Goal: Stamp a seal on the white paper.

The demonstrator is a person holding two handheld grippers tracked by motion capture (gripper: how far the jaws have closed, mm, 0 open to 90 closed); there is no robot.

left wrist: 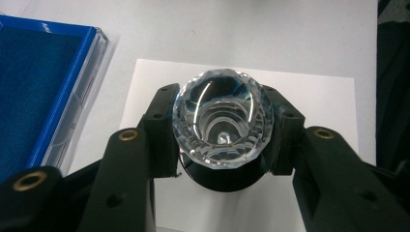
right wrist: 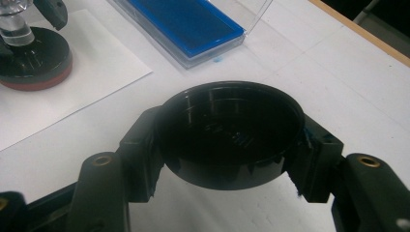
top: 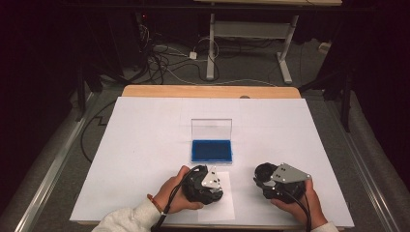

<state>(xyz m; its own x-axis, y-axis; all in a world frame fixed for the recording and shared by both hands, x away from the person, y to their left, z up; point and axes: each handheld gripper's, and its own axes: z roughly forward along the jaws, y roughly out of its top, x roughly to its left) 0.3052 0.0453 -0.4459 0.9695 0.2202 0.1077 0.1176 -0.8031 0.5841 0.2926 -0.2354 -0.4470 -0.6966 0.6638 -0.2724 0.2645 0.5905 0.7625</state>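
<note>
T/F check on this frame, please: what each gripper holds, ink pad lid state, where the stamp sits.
1. The left gripper is shut on the clear faceted stamp handle. True.
2. The right gripper is empty. False: it is shut on a black round cap, hollow side up.
3. The blue ink pad has its clear lid closed. False: the lid stands open behind the pad.
4. The stamp stands on a small paper sheet near the table's front edge. True.
5. The ink pad lies right of both grippers. False: in the high view it lies beyond them, roughly between.
</note>
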